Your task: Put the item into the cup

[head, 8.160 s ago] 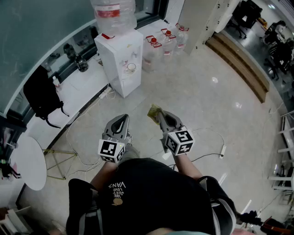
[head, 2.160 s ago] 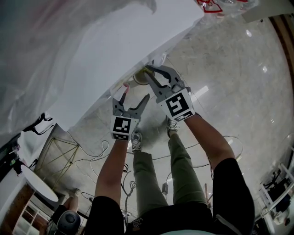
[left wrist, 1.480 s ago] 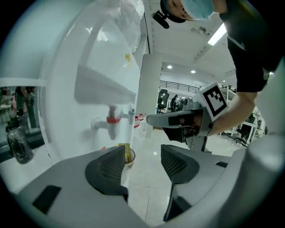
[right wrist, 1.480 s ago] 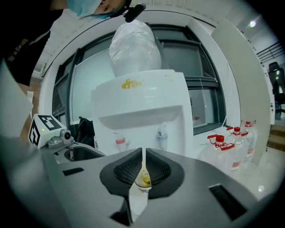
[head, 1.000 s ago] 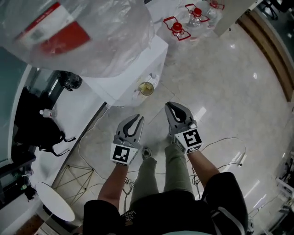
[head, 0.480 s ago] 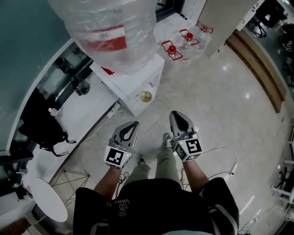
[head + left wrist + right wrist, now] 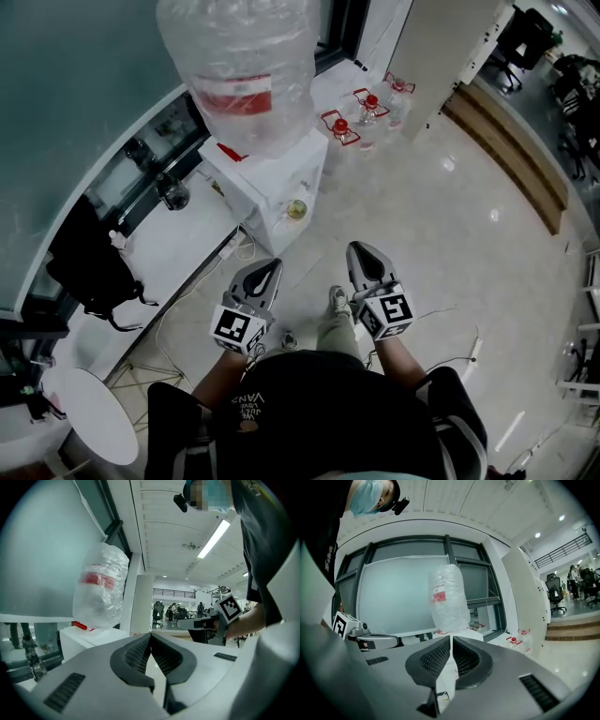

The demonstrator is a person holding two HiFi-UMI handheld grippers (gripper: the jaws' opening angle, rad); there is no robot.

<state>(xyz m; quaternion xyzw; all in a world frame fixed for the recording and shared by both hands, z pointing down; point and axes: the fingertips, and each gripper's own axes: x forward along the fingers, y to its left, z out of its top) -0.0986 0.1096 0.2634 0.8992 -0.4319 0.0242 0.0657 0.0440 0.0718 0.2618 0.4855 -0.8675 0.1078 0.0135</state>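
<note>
A small cup (image 7: 296,210) stands in the tap recess of a white water dispenser (image 7: 267,178), and something yellowish shows inside it. In the head view both grippers hang well short of the dispenser, over the floor in front of the person. My left gripper (image 7: 271,266) (image 7: 151,637) is shut with nothing between its jaws. My right gripper (image 7: 358,248) (image 7: 451,640) is also shut and empty, level with the left and about a hand's width to its right. The right gripper view looks past its jaws at the dispenser's big bottle (image 7: 449,597).
A large plastic-wrapped water bottle (image 7: 239,70) sits on top of the dispenser. Spare bottles with red caps (image 7: 361,117) stand on the floor behind it. A black bag (image 7: 94,267) and a round white table (image 7: 89,427) are at the left. Cables trail over the tiled floor.
The person has stepped back from the dispenser, so the cup lies farther from both grippers. The left jaws have shut fully. The yellowish item once in the right gripper is gone from it.
</note>
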